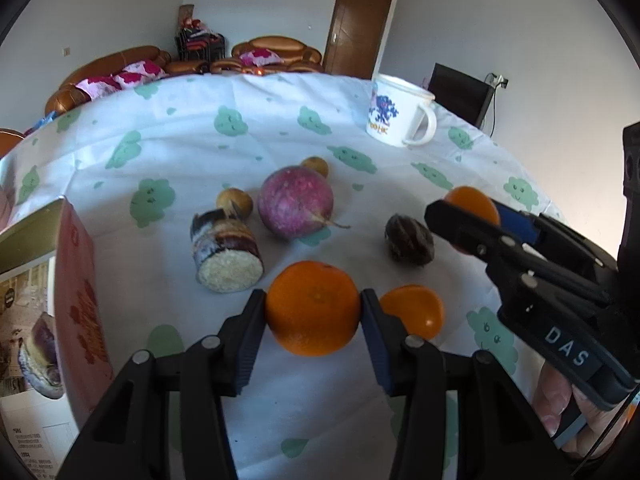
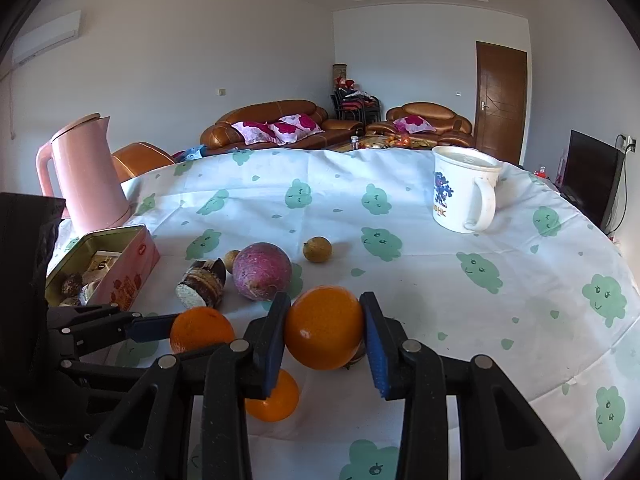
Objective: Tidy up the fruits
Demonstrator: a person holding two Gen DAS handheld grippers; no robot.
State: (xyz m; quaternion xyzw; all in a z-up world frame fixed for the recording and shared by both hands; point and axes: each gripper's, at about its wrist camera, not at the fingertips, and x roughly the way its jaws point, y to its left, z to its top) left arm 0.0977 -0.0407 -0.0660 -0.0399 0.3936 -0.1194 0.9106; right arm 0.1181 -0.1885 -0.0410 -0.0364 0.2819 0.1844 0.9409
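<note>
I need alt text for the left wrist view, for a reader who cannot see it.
The left gripper clamps an orange on a cloud-print tablecloth. At right, the right gripper holds another orange; a purple round fruit and white mug lie beyond.

The round table carries a matt white cloth cover printed with green clouds. The pink rectangular tin box shows a metallic gold inner rim; the white mug and pink plastic kettle appear smooth. The round orange fruits have glossy, finely dimpled skin; the black plastic gripper fingers look matt.
</note>
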